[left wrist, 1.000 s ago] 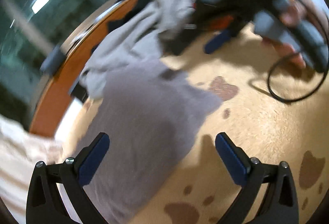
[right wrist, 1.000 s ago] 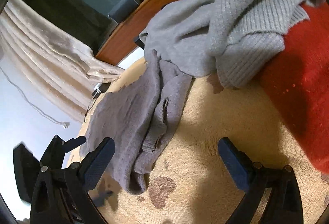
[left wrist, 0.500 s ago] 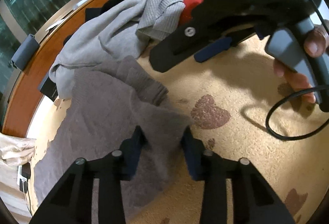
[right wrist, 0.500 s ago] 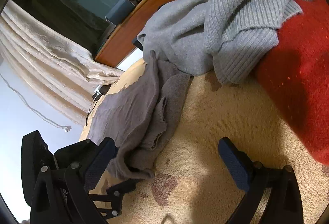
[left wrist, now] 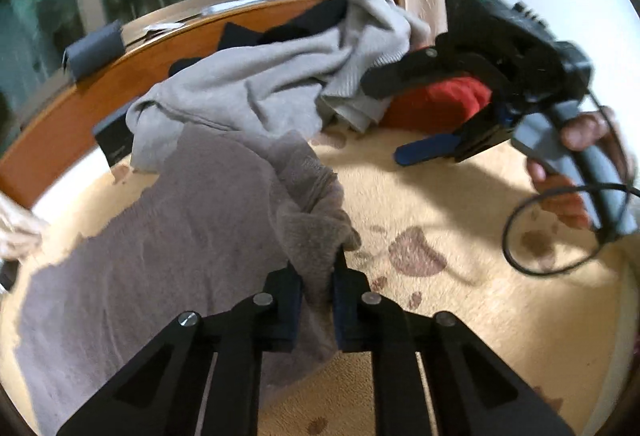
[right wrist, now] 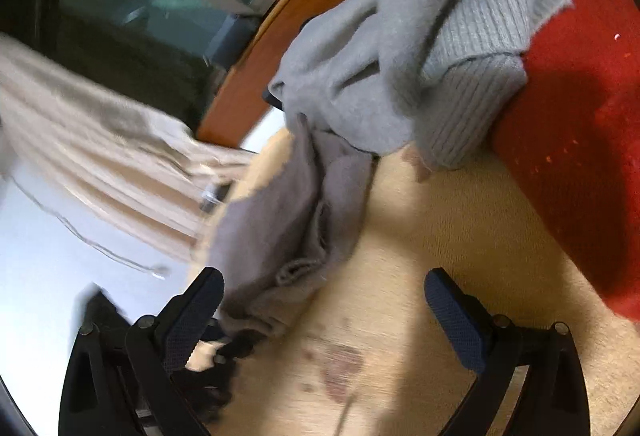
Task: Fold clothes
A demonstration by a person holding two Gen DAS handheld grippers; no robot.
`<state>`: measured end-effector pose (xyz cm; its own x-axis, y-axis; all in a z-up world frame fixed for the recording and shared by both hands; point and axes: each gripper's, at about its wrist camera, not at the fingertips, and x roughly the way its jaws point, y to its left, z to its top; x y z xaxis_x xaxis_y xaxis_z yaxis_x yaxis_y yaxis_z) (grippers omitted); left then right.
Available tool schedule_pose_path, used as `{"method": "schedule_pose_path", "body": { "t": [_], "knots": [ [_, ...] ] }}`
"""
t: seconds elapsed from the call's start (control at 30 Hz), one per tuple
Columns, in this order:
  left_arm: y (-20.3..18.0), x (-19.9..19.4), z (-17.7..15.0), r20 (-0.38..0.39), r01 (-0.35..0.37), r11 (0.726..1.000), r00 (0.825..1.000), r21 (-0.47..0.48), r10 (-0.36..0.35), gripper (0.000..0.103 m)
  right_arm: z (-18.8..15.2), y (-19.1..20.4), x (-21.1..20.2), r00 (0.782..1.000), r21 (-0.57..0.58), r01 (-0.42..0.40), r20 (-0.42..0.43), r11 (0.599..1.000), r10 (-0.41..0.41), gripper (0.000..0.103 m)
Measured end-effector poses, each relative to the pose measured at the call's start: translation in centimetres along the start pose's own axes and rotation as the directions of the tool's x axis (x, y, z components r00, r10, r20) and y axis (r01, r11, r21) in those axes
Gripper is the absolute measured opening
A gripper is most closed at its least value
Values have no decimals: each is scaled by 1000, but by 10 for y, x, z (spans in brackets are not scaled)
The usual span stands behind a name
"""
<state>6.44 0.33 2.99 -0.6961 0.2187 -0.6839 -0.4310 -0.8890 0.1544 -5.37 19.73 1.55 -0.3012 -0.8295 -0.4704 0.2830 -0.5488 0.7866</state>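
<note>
A mauve-grey knit garment (left wrist: 192, 228) lies spread on the beige blanket (left wrist: 460, 316). My left gripper (left wrist: 316, 288) is shut on a bunched edge of it and holds that edge lifted. The same garment shows in the right wrist view (right wrist: 288, 220), bunched and pulled toward the lower left. My right gripper (right wrist: 324, 300) is open and empty above the blanket (right wrist: 400, 316); it also shows in the left wrist view (left wrist: 424, 152), held by a hand at the right.
A light grey ribbed sweater (left wrist: 280, 84) is piled at the back over a red garment (left wrist: 440, 100), with a black item (left wrist: 304, 24) behind. A wooden headboard edge (left wrist: 100, 92) runs along the back. Beige curtains (right wrist: 92, 156) hang at left. A black cable (left wrist: 560, 228) loops by the hand.
My left gripper went from open to shut on the mauve garment's edge and lifted it. The right gripper drew back to the right, still open.
</note>
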Motion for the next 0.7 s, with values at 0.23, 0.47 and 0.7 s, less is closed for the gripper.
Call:
{"method": "schedule_pose_path", "body": {
  "t": [0.23, 0.47, 0.7],
  "knots": [
    [8, -14, -3, 46, 56, 997, 998, -58, -54, 14, 49, 20, 36, 998, -12, 48, -30, 999, -48, 99],
    [15, -23, -4, 75, 84, 993, 994, -84, -77, 13, 69, 22, 91, 987, 14, 119, -109, 993, -117, 61],
    [19, -23, -4, 77, 101, 991, 993, -84, -95, 13, 76, 24, 104, 982, 24, 152, -114, 988, -148, 59]
  ]
}}
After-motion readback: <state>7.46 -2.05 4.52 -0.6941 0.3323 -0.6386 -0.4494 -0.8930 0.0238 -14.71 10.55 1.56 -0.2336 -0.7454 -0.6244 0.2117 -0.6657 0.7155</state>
